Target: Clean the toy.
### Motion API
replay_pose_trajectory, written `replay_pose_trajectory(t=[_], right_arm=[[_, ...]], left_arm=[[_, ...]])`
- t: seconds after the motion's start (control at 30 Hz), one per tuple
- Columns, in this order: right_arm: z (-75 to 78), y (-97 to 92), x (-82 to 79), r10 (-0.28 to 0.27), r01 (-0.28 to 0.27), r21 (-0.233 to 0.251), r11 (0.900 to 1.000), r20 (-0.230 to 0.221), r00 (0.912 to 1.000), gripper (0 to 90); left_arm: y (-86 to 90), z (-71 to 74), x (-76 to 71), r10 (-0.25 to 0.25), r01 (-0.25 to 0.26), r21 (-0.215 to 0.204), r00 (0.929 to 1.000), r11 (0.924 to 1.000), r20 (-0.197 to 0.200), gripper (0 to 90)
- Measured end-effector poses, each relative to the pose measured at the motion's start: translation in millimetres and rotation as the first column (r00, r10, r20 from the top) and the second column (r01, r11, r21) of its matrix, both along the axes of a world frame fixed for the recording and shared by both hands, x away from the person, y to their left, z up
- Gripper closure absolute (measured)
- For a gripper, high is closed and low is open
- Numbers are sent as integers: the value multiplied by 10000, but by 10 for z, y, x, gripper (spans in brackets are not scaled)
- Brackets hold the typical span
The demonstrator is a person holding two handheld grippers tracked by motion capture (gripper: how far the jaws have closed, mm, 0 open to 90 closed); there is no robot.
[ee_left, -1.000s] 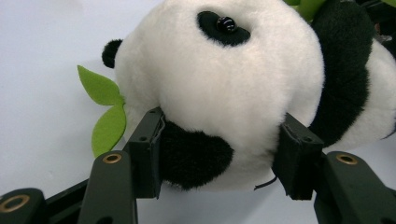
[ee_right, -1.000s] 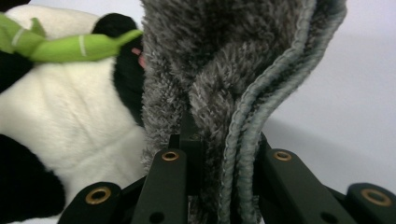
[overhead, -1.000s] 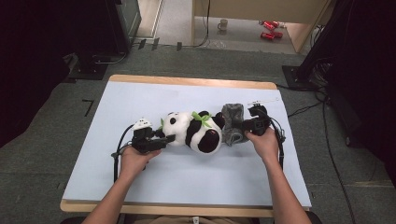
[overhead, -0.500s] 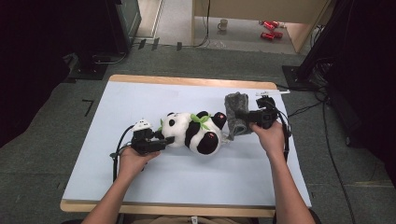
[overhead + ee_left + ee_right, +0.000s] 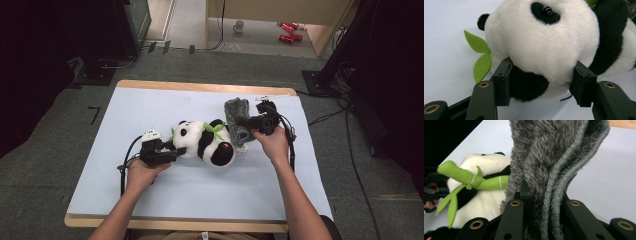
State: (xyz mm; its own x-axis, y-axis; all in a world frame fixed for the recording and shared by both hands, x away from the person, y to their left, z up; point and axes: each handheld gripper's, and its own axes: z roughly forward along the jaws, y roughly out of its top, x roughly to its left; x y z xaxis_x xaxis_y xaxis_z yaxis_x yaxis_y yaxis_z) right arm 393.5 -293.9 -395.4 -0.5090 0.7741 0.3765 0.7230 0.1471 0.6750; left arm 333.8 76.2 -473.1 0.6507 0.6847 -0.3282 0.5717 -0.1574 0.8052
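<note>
Both forearms are reaching in from the near edge of the desk. The left hand (image 5: 142, 172) is holding the left gripper (image 5: 176, 150) low and level, pointing toward the right edge, its fingers (image 5: 503, 80) standing half apart and pressing in on something soft. The right hand (image 5: 272, 142) is holding the right gripper (image 5: 246, 125) raised near the far right corner, its fingers (image 5: 517, 216) pinching tight.

Fluffy plush panda (image 5: 544, 42), felt leaves (image 5: 480, 57), shaggy grey fleece cloth (image 5: 554, 157), matt black jaws, smooth pale tabletop (image 5: 200, 190)
</note>
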Motion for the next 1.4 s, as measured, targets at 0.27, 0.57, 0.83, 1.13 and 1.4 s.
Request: replay_pose_trajectory(t=[0.27,0.57,0.83,1.13,1.4], right_arm=[[-170,-209,-36,-529,518,-232,9984,-495,9974,775],[-302,-436,-129,-1129,1012,-1032,9895,-1142,9870,776],[-100,-709,-356,-1734,1745,167,9845,-509,9835,776],[172,-282,-441,-269,237,446,9987,712,9971,775],[141,98,-395,825,-837,111,9964,804,9933,774]], left_arm=[[-9,6,16,-24,24,-1,10000,10000,-3,436],[-11,67,107,-54,53,-43,9992,10000,-404,433],[-50,118,178,4,-10,-102,9979,9999,-642,434],[-68,113,181,34,-42,-119,9982,9999,-606,435],[-76,72,107,138,-138,-21,9993,9999,-335,436]])
